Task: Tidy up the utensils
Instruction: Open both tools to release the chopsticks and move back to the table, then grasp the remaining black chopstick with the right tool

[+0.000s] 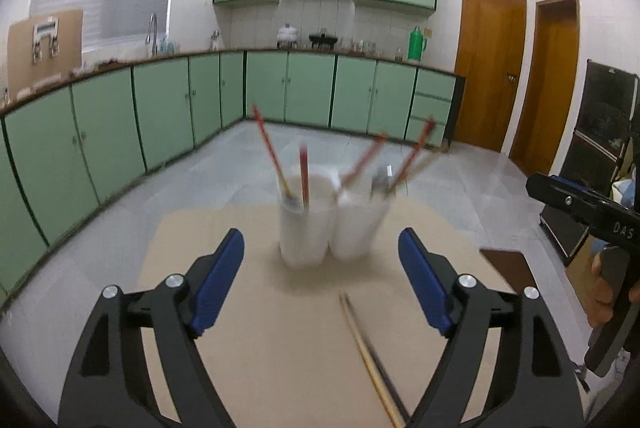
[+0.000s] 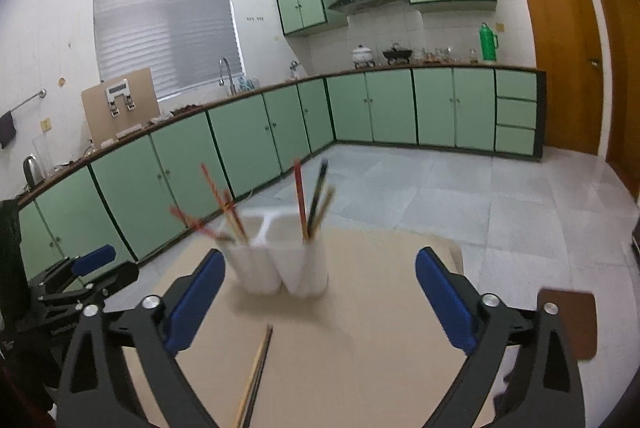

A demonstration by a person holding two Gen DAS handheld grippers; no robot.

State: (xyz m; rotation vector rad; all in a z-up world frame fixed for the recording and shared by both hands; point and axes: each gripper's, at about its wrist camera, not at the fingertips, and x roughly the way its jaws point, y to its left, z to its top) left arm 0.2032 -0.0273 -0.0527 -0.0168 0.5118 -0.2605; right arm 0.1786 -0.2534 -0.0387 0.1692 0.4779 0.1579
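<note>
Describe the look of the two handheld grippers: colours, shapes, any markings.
Both match. The left gripper and the right gripper have black angular frames with triangular cut-outs, silver round bolt heads at the joints, and flat blue finger pads. Seen from the left wrist camera, the right gripper's black pistol-like body bears white letters "DAS".

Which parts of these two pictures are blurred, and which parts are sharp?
Left wrist view: the white cups and the red sticks in them are smeared, the green cabinets softer, while the left gripper looks crisp. Right wrist view: the cups and the chopsticks on the table are blurred, the right gripper is sharp; the fisheye lens bends the counter line.
</note>
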